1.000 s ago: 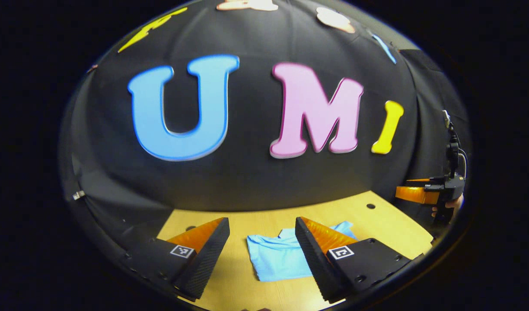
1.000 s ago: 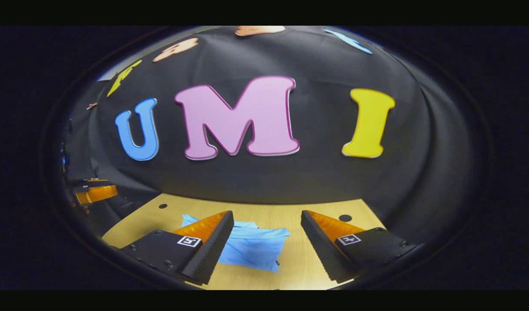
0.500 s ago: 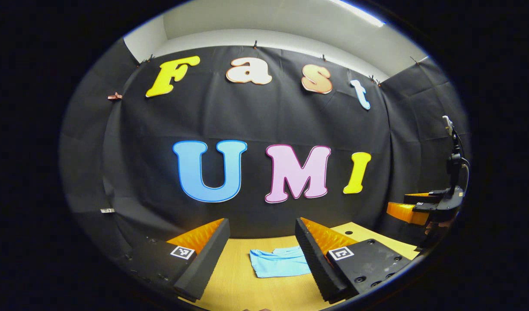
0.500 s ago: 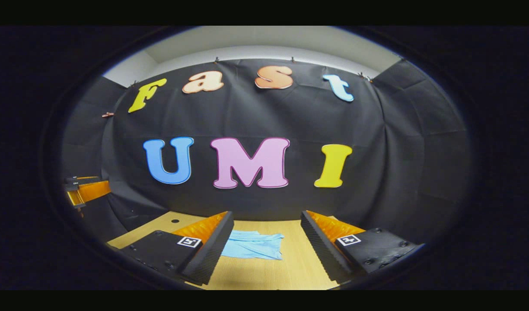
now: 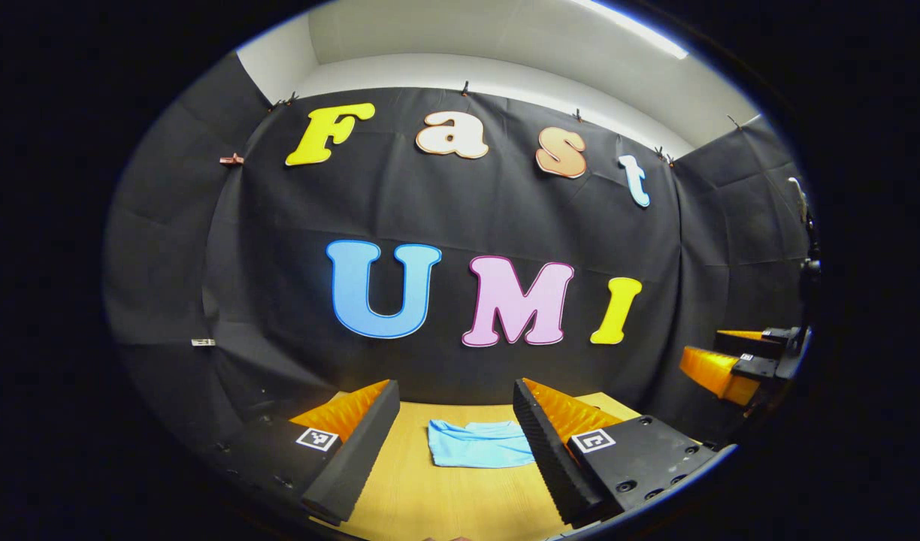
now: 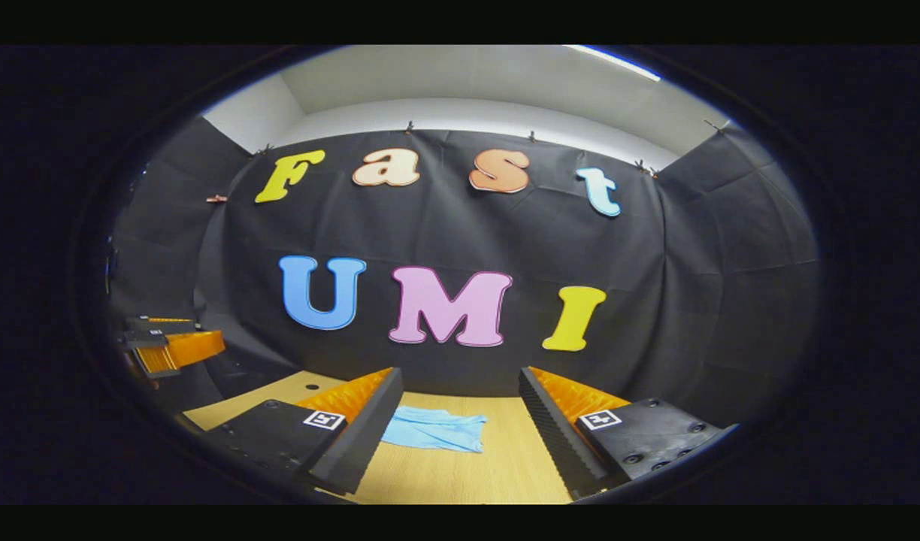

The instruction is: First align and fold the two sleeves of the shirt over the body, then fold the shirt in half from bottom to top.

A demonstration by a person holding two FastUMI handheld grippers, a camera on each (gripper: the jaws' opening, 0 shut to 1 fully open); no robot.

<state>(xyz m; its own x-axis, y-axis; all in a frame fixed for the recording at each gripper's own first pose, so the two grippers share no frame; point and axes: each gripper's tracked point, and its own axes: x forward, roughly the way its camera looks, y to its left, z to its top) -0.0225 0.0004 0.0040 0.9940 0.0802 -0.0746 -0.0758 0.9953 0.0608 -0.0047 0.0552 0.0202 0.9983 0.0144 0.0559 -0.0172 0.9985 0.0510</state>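
A light blue shirt [image 5: 475,443] lies folded into a small flat packet on the wooden table [image 5: 445,503], towards its far side. In the right gripper view the same shirt [image 6: 437,430] sits just right of that gripper's left finger. My left gripper [image 5: 456,439] is open, held above the near part of the table with nothing between its fingers. My right gripper [image 6: 460,428] is open too and holds nothing. The right gripper [image 5: 738,361] also appears at the right edge of the left gripper view, and the left gripper [image 6: 167,347] at the left edge of the right gripper view.
The table has a small dark hole [image 6: 307,386] near its far left corner. Black cloth walls close the booth behind and at both sides of the table.
Both grippers have drawn back and tilted up from the shirt, so it looks smaller and farther off. Both stayed open. The shirt has not moved.
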